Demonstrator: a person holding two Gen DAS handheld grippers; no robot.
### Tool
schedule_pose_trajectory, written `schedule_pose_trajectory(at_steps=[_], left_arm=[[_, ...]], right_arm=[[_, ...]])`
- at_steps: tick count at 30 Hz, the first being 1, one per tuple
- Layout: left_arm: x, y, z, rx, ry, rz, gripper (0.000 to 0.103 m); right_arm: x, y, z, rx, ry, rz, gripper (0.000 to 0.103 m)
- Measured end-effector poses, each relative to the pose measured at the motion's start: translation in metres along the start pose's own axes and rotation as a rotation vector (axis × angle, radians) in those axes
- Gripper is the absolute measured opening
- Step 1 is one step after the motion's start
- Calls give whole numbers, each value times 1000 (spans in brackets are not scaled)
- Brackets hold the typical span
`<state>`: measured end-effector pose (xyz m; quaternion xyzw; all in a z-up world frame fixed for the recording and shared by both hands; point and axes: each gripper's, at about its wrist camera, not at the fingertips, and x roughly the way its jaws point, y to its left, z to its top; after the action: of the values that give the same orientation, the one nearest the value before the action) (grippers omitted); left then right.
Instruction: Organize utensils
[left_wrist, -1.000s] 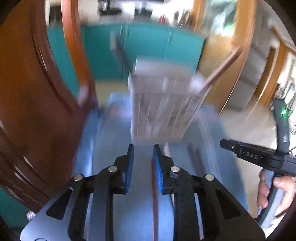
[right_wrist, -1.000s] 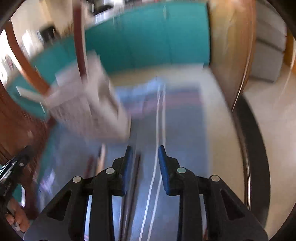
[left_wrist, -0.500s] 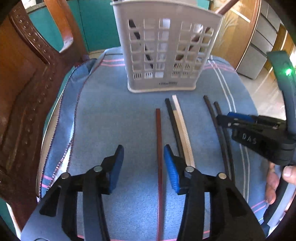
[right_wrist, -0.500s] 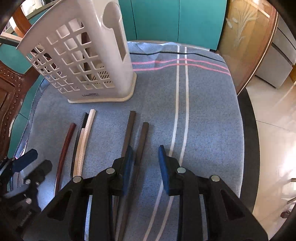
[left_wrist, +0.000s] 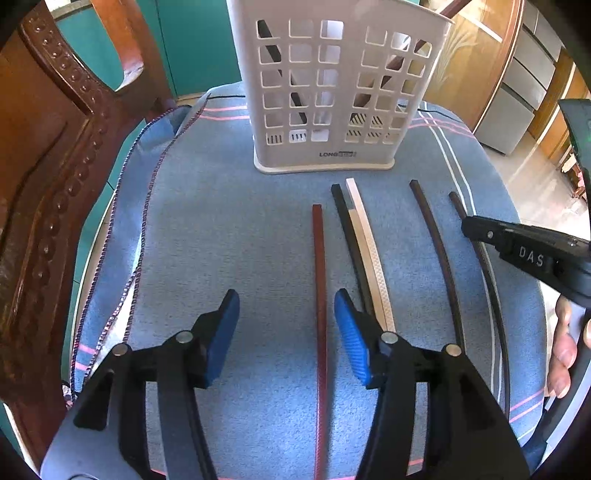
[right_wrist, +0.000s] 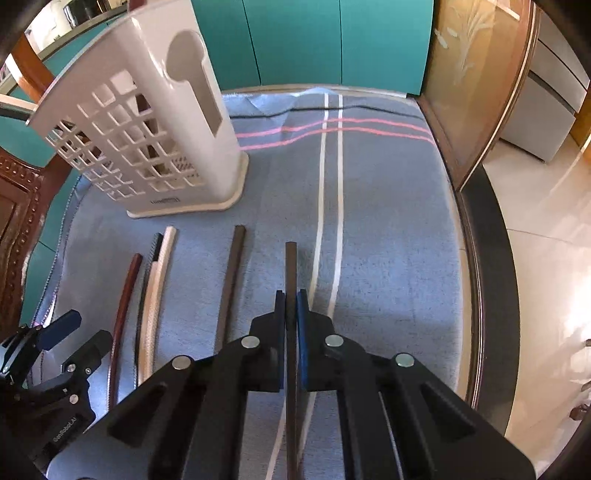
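Several chopsticks lie on a blue cloth (left_wrist: 229, 229) in front of a white slotted utensil holder (left_wrist: 332, 92), which also shows in the right wrist view (right_wrist: 147, 133) and holds a few dark chopsticks. My left gripper (left_wrist: 286, 314) is open, its jaws on either side of a red-brown chopstick (left_wrist: 319, 280). Beside it lie a black chopstick (left_wrist: 349, 236) and a white chopstick (left_wrist: 365, 240). My right gripper (right_wrist: 291, 306) is shut on a dark brown chopstick (right_wrist: 291, 266). Another dark brown chopstick (right_wrist: 231, 284) lies just left of it.
A carved wooden chair back (left_wrist: 48, 184) stands at the left edge. The cloth's right edge drops to a tiled floor (right_wrist: 546, 258). Teal cabinets (right_wrist: 314, 40) stand behind the holder.
Both grippers came down toward the cloth. My left gripper opened wider around the red-brown chopstick. My right gripper closed on the dark brown chopstick.
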<state>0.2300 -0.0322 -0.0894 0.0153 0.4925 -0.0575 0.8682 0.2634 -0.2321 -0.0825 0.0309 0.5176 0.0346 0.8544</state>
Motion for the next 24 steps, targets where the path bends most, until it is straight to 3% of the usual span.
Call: schedule_pose_trajectory(at_steps=[18, 24], left_arm=[[18, -10, 1, 21, 31, 16, 63], [24, -10, 7, 11, 28, 19, 65]], right_arm=[[3, 0, 4, -20, -1, 15, 9], [4, 5, 6, -41, -11, 12, 19]])
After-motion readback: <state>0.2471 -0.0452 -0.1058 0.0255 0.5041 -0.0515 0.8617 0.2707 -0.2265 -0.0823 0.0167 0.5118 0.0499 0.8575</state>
